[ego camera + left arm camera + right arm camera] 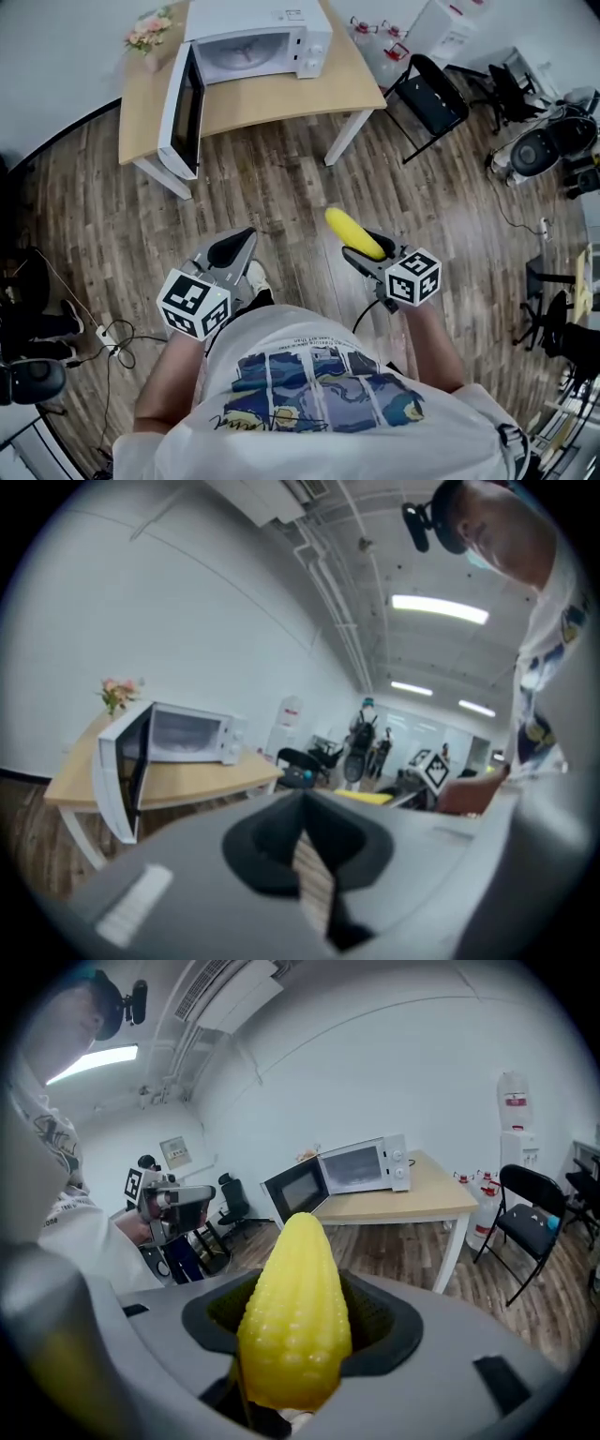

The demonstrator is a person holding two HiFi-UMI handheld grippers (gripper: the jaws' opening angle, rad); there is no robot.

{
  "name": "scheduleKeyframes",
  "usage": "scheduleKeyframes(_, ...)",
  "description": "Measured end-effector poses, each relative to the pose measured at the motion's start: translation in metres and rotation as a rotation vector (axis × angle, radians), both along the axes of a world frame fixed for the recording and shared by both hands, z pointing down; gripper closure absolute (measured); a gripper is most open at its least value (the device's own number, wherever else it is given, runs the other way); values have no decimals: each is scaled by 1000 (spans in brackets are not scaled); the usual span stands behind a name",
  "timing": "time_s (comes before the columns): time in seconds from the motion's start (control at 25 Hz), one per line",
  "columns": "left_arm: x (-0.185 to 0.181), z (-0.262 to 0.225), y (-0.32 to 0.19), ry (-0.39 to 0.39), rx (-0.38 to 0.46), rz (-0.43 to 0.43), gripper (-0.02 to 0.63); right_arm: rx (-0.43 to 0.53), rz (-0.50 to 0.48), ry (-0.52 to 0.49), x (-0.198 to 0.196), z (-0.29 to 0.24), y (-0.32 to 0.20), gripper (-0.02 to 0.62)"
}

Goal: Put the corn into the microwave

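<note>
A yellow corn cob sticks out forward from my right gripper, which is shut on it. My left gripper is held beside it at the left, shut with nothing in it. Both are held over the wood floor in front of the person's body. The white microwave stands on a light wooden table some way ahead, and its door hangs wide open to the left.
A pot of pink flowers sits on the table's far left corner. A black chair and water bottles stand to the table's right. Office gear lines the right side, and cables lie on the floor at left.
</note>
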State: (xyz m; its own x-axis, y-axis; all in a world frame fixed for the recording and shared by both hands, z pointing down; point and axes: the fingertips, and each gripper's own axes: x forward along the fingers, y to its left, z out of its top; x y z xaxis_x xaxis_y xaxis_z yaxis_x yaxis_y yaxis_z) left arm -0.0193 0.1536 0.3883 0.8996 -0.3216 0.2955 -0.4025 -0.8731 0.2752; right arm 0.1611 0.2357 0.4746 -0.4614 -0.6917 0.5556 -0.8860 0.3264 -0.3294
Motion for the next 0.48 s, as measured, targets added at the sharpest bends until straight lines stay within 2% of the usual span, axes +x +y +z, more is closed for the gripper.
scheduleKeyframes(0.16, -8, -15, -48, 32, 9, -2, 598, -1, -3, 49, 4, -3, -61, 341)
scheduleKeyframes(0.32, -24, -26, -92, 29, 36, 9, 598, 28, -3, 84, 2, -7, -124, 341)
scheduleKeyframes(0.48, -35, -36, -128, 45, 45, -48, 598, 45, -35, 119, 2, -9, -180, 341)
